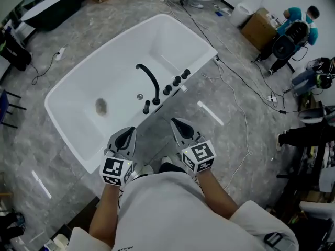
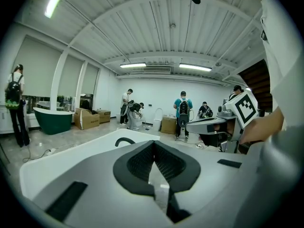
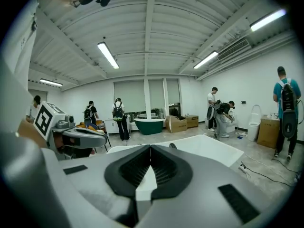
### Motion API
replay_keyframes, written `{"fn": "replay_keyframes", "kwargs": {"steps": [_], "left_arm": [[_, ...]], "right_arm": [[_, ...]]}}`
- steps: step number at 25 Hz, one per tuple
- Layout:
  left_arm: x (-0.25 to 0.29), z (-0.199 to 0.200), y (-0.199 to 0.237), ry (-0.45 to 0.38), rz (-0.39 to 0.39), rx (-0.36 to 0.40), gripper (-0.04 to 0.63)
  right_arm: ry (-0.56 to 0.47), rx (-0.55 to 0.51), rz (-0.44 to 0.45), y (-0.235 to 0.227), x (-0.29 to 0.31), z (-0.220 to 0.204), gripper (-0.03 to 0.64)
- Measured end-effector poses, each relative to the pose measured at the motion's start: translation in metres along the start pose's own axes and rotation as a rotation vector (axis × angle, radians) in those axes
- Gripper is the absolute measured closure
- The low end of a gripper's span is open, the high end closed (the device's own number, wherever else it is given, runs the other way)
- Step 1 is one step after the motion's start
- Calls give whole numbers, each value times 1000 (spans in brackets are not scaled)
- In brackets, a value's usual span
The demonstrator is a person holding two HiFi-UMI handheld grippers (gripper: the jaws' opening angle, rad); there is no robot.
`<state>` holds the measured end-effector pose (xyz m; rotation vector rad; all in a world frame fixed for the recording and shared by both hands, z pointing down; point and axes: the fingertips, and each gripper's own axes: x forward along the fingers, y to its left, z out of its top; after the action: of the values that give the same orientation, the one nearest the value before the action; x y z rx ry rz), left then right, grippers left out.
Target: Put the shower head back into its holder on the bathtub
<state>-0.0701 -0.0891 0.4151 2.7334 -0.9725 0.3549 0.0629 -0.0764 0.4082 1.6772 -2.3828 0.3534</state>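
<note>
Shower head cannot be singled out with certainty; it is probably one of the small black fittings point(image 1: 177, 81) lined along the near rim of the white bathtub point(image 1: 81, 81), beside the arched black spout point(image 1: 150, 79). Your left gripper point(image 1: 127, 134) and right gripper point(image 1: 178, 123) hover side by side just short of that rim, both with jaws closed on nothing. The seating therefore looks either done or not begun. If you must grip it, open the jaws first, come down from above, and keep clear of the spout.
</note>
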Motion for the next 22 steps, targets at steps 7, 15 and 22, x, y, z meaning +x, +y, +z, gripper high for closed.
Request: {"fn": "replay_keyframes", "kwargs": {"steps": [7,15,22], "left_arm": [[1,26,-20,-36,32,-12,583],[2,52,-35,-87,106,-15,583],[3,47,-42,-70,149,-21,583]], "right_arm": [[-31,15,37,-5,-26,16,598],[-53,-25,128,-4,-40,34,598],[-47,-31,179,-4,-43,33,598]]}}
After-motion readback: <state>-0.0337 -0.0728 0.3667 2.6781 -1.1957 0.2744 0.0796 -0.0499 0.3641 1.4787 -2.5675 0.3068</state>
